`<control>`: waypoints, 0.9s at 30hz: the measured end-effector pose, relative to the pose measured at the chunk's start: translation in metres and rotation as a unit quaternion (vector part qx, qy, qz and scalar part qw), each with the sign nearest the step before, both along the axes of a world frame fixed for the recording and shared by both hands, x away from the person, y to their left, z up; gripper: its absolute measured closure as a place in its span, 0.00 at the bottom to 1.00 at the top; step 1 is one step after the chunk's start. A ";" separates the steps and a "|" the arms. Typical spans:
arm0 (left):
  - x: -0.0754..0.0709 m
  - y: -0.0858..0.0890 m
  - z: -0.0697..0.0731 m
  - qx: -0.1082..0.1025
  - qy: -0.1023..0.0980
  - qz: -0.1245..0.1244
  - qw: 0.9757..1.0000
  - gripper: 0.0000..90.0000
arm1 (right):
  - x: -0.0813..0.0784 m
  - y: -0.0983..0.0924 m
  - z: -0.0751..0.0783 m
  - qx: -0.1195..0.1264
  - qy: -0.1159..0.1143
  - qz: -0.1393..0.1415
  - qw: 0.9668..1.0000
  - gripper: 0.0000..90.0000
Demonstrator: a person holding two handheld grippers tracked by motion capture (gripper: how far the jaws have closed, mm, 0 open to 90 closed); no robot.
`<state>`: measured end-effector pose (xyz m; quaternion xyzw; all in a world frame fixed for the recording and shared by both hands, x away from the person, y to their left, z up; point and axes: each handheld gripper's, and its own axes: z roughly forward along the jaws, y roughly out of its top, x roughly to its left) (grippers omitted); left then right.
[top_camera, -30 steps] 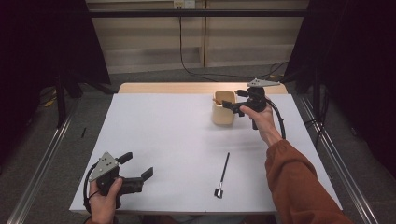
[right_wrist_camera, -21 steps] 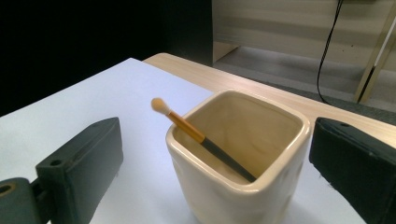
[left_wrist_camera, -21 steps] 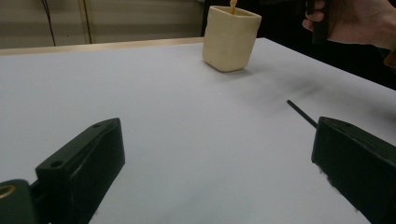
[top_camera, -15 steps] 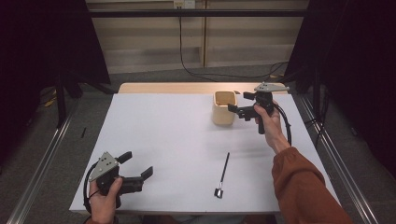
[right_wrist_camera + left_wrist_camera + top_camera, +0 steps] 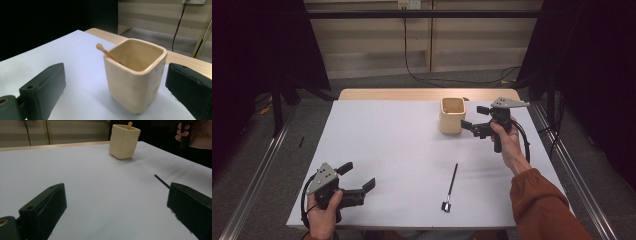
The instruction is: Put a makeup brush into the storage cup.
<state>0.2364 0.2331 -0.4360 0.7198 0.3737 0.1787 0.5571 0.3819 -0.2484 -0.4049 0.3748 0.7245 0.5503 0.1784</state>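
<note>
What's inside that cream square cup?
A thin wooden stick with a rounded tip leans in the cream square ceramic cup, poking out over its rim. The stick's lower end and the cup's bottom are hidden by the cup's wall.

A wall cable (image 5: 412, 55) hangs behind; a dark floor scrap (image 5: 301, 142), perhaps.
</note>
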 end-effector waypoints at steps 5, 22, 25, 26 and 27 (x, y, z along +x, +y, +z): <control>0.000 0.000 0.000 0.000 -0.001 0.001 1.000 0.03 | -0.011 -0.004 0.002 -0.005 -0.004 0.004 1.000 0.02; -0.003 -0.005 0.003 0.003 -0.015 -0.021 1.000 0.02 | -0.062 -0.029 -0.001 -0.014 -0.007 -0.013 1.000 0.03; -0.003 -0.005 0.003 0.004 -0.016 -0.020 1.000 0.02 | -0.070 -0.033 0.000 -0.015 -0.006 -0.015 1.000 0.03; -0.003 -0.004 0.003 0.003 -0.016 -0.019 1.000 0.02 | -0.073 -0.035 0.000 -0.014 -0.007 -0.016 1.000 0.03; -0.003 -0.004 0.003 0.003 -0.016 -0.019 1.000 0.02 | -0.075 -0.035 -0.001 -0.013 -0.007 -0.017 1.000 0.04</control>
